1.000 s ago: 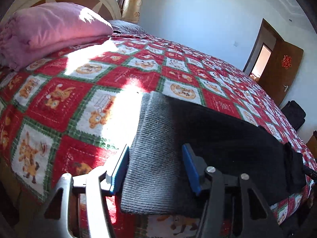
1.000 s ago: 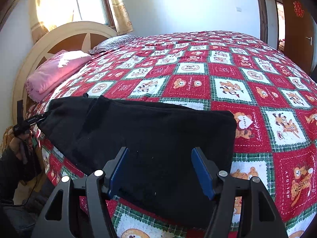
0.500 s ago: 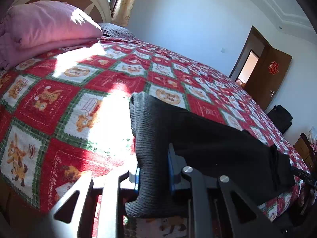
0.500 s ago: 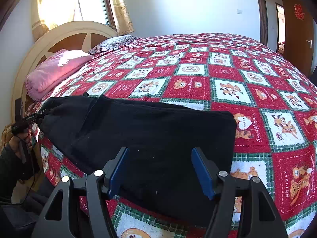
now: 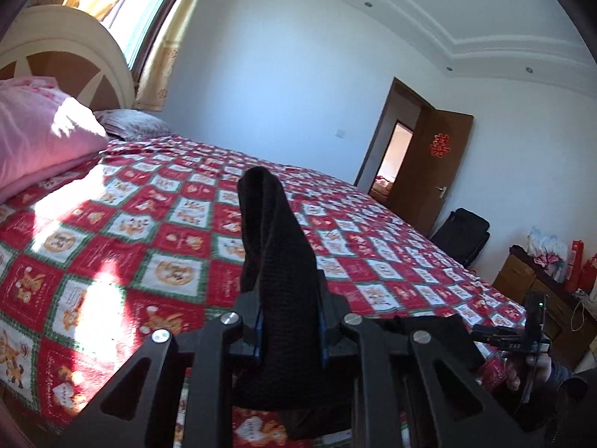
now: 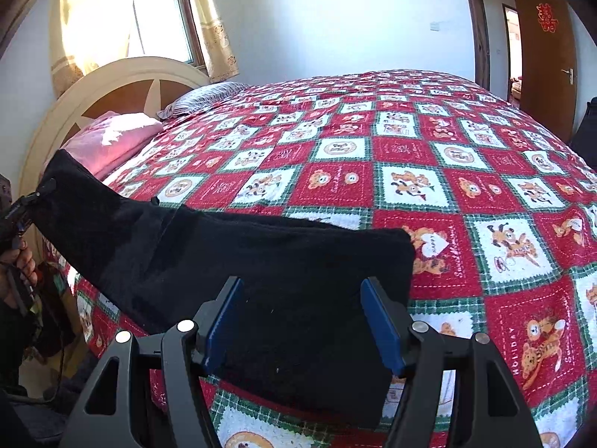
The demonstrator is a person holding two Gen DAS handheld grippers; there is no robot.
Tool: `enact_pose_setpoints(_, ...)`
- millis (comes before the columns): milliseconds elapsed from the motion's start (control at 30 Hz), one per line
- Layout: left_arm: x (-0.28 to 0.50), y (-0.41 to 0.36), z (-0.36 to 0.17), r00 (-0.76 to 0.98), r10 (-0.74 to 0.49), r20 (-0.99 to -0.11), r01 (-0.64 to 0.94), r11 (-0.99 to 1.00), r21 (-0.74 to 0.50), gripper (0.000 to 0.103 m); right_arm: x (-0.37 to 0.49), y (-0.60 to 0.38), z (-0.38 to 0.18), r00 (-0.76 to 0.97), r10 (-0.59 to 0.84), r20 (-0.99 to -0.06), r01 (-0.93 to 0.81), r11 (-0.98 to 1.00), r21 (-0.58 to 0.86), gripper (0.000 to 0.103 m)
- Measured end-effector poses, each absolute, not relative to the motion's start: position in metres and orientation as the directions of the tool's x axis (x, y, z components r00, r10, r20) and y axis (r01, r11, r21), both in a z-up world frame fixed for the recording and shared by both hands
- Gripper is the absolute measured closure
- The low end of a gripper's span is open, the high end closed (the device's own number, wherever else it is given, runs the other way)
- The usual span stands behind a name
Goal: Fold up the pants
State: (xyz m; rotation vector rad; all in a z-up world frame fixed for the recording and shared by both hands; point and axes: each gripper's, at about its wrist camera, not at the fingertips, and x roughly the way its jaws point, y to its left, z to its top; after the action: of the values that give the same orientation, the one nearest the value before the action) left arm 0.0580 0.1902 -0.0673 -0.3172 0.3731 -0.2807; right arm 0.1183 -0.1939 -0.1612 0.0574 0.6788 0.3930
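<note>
The black pants [image 6: 261, 261] lie flat near the front edge of the bed. My left gripper [image 5: 291, 328] is shut on one end of the pants [image 5: 276, 254] and holds it lifted, the cloth bunched up between the blue pads. In the right wrist view that lifted end shows at the far left [image 6: 71, 183]. My right gripper [image 6: 304, 321] is open, with its blue pads [image 6: 380, 324] just above the other end of the pants, not clamped on the cloth.
The bed has a red, white and green patchwork quilt [image 6: 429, 171]. Pink bedding [image 5: 33, 138] and a striped pillow [image 6: 209, 97] lie by the headboard [image 6: 123, 86]. A brown door [image 5: 429, 171], a black bag [image 5: 462, 235] and a wooden cabinet [image 5: 537, 291] stand beyond the bed.
My left gripper shut on the end of the pants and lifted it off the quilt. The right gripper stayed open in place.
</note>
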Motion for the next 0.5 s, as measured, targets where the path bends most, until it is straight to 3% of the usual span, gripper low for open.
enact_pose_setpoints(300, 0.075, 0.111, -0.036, 0.841, -0.456, -0.292, 0.365, 0.876, -0.316, 0.081, 0.121, -0.236, -0.141, 0.744, 0.332, -0.58, -0.236, 0.942, 0.237, 0.036)
enact_pose_setpoints(500, 0.091, 0.054, -0.028, 0.78, -0.531, -0.332, 0.447, 0.843, -0.297, 0.082, 0.118, -0.27, -0.143, 0.757, 0.288, -0.586, -0.169, 0.953, 0.25, 0.036)
